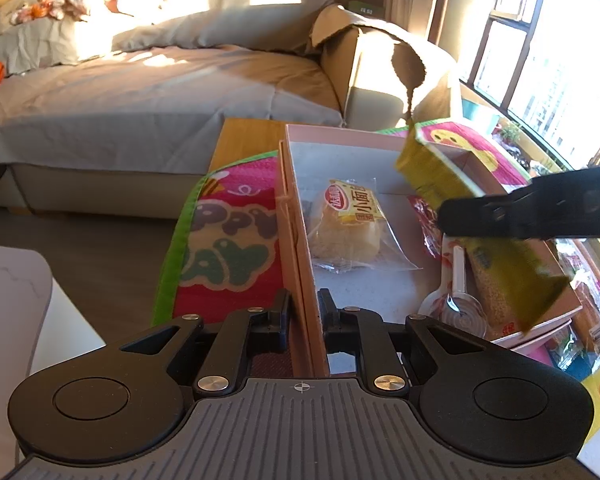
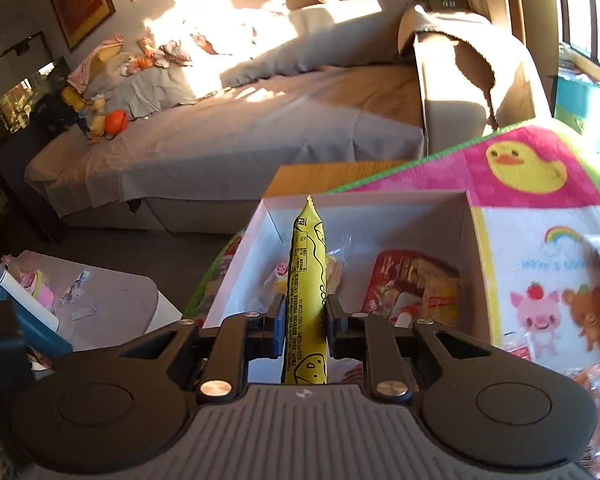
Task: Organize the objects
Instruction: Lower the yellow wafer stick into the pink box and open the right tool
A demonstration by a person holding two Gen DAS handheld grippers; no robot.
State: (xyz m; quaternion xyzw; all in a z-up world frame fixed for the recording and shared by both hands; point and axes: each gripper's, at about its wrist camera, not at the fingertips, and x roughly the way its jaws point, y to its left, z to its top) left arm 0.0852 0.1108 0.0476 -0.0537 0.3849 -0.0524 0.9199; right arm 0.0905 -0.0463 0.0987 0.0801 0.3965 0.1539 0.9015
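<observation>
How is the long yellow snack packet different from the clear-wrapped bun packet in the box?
The long yellow snack packet is opaque and narrow; the clear-wrapped round bun packet is see-through and wide. The yellow packet is held in the air over the pink cardboard box by the right gripper; the bun packet lies flat on the box floor, untouched. Both are sealed snack packets.

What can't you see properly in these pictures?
- Left view: the yellow packet is motion-blurred; its print is unreadable.
- Left view: the right claw hides part of the red snack.
- Right view: the packet covers part of the bun in the box.
</observation>
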